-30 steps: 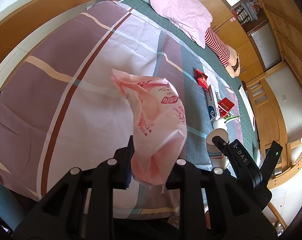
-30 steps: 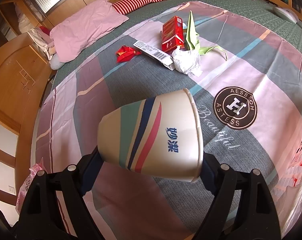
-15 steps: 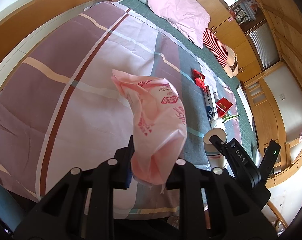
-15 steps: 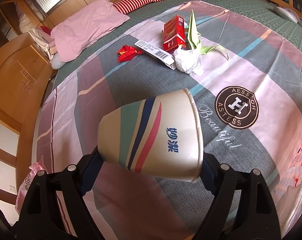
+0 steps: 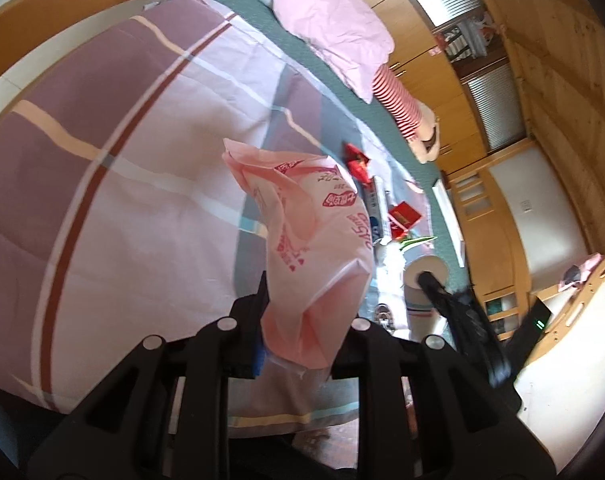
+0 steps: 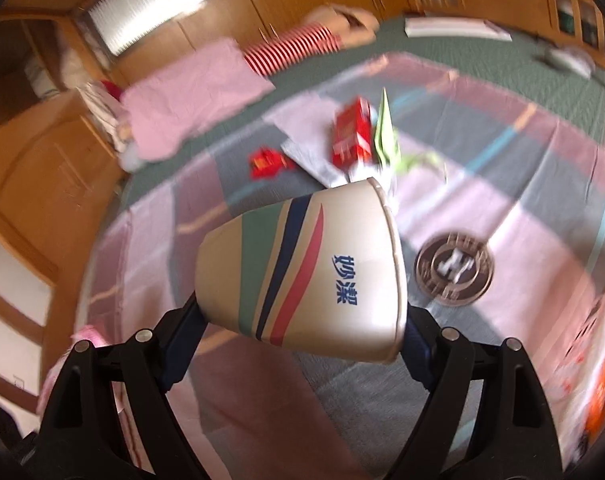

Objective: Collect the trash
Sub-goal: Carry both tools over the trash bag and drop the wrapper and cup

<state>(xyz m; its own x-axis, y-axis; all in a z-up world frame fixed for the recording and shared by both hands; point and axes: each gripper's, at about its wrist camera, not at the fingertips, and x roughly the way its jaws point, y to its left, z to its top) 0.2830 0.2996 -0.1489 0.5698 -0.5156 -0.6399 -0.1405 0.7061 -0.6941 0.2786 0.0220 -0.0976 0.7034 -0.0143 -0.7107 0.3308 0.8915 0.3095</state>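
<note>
My left gripper (image 5: 300, 334) is shut on a pink plastic bag (image 5: 310, 240) with red print, which stands up from its jaws above the bed. A white paper cup (image 6: 306, 276) with green, navy and red stripes lies sideways in my right gripper (image 6: 302, 320), clamped between the wide-set pads and lifted off the bedspread. The same cup (image 5: 422, 292) and the right gripper's fingers (image 5: 458, 312) show at the lower right of the left wrist view. More litter lies on the bed: a red box (image 6: 352, 132), a red wrapper (image 6: 266, 162), a green folded paper (image 6: 388, 136) and a crumpled white tissue, mostly hidden behind the cup.
The bed has a plaid bedspread (image 5: 122, 200) in pink, mauve and grey with a round logo (image 6: 454, 272). A pink pillow (image 5: 334, 28) and a striped stuffed toy (image 5: 398, 100) lie by the headboard. Wooden cabinets (image 5: 542, 80) line the walls. A flat white book (image 6: 454, 28) rests at the far side.
The right gripper has risen with the cup, so the litter pile now sits lower and partly behind the cup's rim. The left gripper has tilted slightly, still holding the bag.
</note>
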